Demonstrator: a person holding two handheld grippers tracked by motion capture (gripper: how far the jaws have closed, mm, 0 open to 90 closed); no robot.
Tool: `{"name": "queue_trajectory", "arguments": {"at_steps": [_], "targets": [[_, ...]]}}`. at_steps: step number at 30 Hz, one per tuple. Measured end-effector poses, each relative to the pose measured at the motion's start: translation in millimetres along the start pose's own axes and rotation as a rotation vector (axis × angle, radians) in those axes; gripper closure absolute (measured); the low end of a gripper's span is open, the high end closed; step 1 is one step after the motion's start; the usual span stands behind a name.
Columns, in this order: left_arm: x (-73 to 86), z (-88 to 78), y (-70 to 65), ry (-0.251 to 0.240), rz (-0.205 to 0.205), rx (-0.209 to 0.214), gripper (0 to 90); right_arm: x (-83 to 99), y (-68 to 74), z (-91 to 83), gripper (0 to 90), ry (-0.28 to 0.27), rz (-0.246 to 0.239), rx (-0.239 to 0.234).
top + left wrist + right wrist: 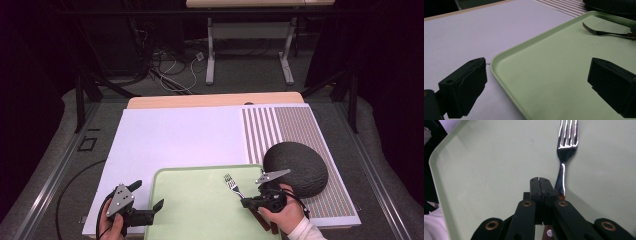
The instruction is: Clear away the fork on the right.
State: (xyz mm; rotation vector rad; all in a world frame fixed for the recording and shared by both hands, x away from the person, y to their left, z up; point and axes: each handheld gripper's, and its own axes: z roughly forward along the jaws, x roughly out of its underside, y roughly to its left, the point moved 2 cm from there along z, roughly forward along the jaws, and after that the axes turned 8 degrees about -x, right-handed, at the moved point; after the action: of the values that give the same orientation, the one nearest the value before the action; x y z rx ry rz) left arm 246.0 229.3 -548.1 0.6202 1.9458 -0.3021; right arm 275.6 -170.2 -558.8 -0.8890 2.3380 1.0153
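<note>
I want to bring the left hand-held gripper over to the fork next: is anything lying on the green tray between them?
Nothing visible. The left hand-held gripper stands open over the tray's near-left rim, and bare tray stretches from there to the fork. The right hand-held gripper is at the fork's handle end, jaws shut.

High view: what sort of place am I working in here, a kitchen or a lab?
Most likely a lab or recording workspace: a white board covers the table, loose cables lie on the floor behind, and dark curtains close it in.

Lab, dark curtains (30, 100), floor cables (170, 70)
</note>
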Motion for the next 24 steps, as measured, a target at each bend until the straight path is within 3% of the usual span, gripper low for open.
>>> {"name": "queue_trajectory", "arguments": {"at_steps": [2, 5, 6, 7, 8, 10, 12, 16, 18, 19, 24], "targets": [[0.0, 0.0, 0.1, 0.000, 0.000, 0.001, 2.8, 1.0, -0.2, 5.8, 90.0, 0.018, -0.022, 0.013], [0.0, -0.1, 0.0, 0.000, 0.001, 0.002, 2.8, 2.1, -1.1, 11.3, 90.0, 0.010, -0.009, 0.032], [0.0, -0.1, 0.0, 0.000, 0.000, 0.001, 2.8, 1.8, -1.0, 8.9, 90.0, 0.049, -0.001, 0.038], [0.0, -0.1, -0.1, -0.001, -0.001, 0.001, 2.8, 2.3, -2.0, 10.9, 90.0, 0.011, 0.000, 0.037], [0.0, -0.1, -0.1, -0.001, -0.002, 0.002, 2.8, 2.0, -2.7, 8.6, 90.0, 0.044, 0.002, 0.036], [0.0, -0.1, 0.1, 0.000, 0.000, 0.002, 2.8, 2.5, -3.4, 8.7, 90.0, 0.025, 0.024, 0.036], [0.0, -0.2, -0.1, 0.000, 0.000, 0.002, 2.8, 2.2, -5.9, 6.8, 90.0, 0.038, 0.012, 0.039], [0.0, -0.1, 0.1, 0.001, 0.000, 0.002, 2.8, 1.9, -8.8, 4.2, 90.0, 0.024, 0.044, 0.053], [0.0, -0.1, 0.1, 0.000, -0.001, 0.002, 2.8, 2.1, -11.0, 3.9, 90.0, -0.010, 0.058, 0.056], [0.0, -0.2, 0.0, 0.000, -0.002, 0.002, 2.8, 1.7, -12.4, 0.6, 90.0, 0.024, 0.060, 0.066], [0.1, -0.3, 0.0, 0.000, 0.000, 0.002, 2.8, 1.7, -19.6, -4.1, 90.0, -0.020, 0.100, 0.085]]}}
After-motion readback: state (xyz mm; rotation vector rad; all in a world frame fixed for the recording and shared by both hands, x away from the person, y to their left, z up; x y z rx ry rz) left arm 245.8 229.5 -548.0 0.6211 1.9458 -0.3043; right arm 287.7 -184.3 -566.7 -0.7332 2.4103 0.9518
